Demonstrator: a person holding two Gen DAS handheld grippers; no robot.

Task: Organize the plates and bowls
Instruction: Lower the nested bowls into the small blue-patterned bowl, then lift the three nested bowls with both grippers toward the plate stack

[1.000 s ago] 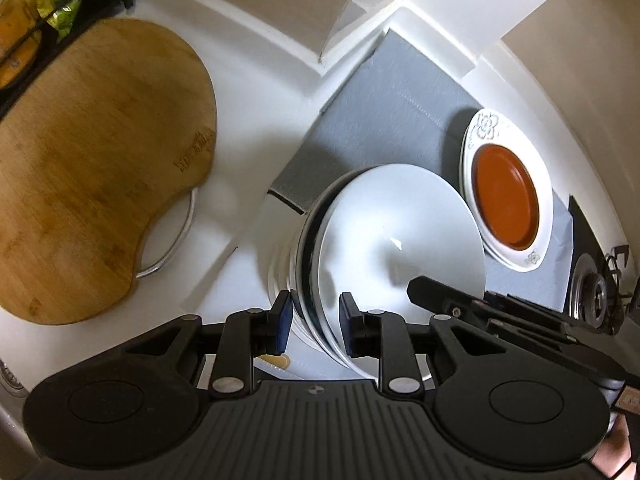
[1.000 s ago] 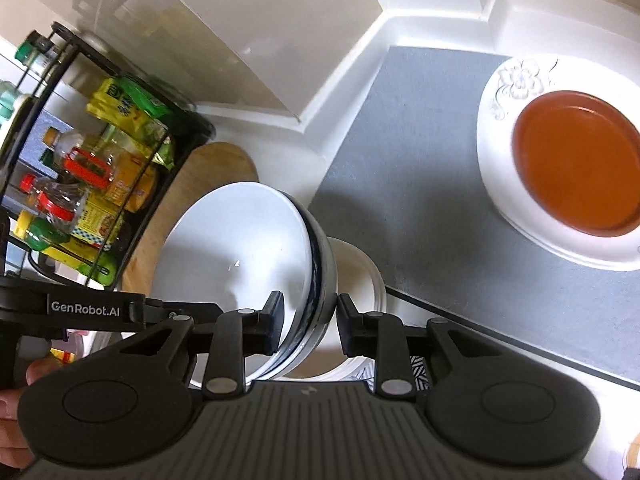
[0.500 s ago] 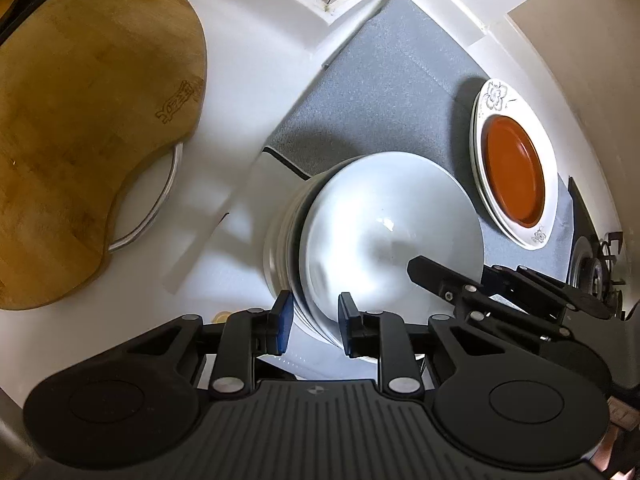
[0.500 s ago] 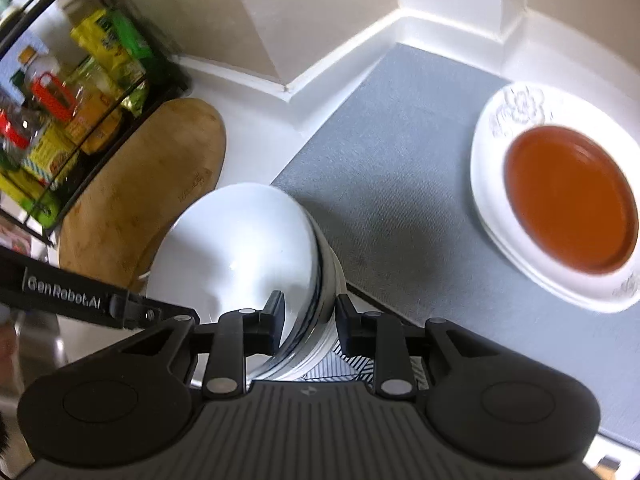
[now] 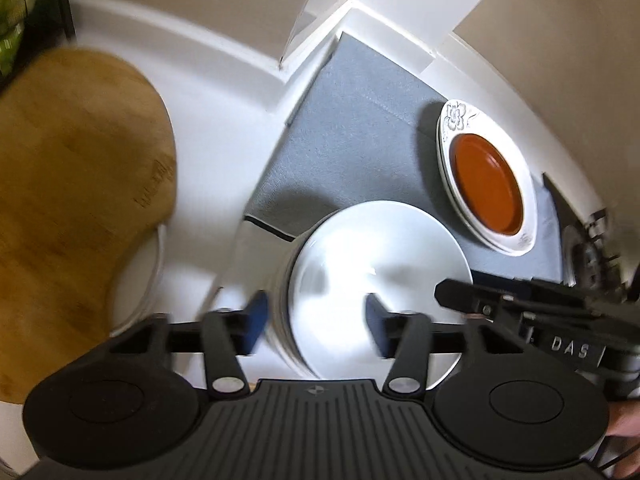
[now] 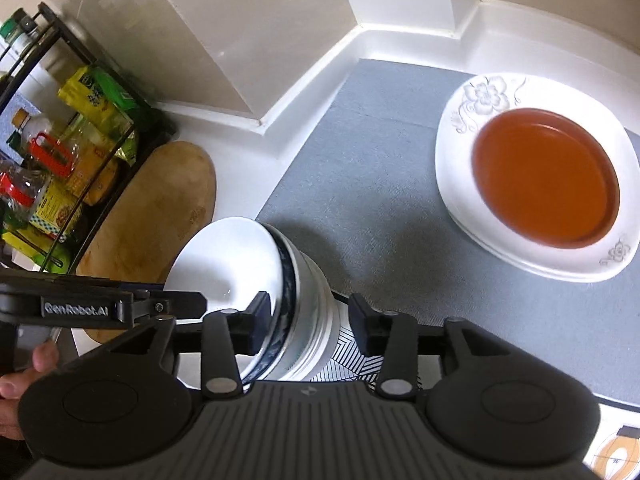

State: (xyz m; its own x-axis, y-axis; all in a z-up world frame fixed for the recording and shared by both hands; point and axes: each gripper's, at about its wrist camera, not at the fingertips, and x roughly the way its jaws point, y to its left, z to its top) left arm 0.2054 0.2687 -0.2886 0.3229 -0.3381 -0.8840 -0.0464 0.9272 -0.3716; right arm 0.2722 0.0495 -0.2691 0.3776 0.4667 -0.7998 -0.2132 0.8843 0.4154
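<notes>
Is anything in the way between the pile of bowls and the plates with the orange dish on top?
Nothing visible blocks it. Between the stack of bowls and the flowered plates lies only bare grey mat. Both grippers, left and right, are opening around the stack's rims, so they straddle it without blocking that side.

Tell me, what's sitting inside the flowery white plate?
An orange-brown plate lies in the flowery white plate. Another white rim shows beneath; its inside is covered.
</notes>
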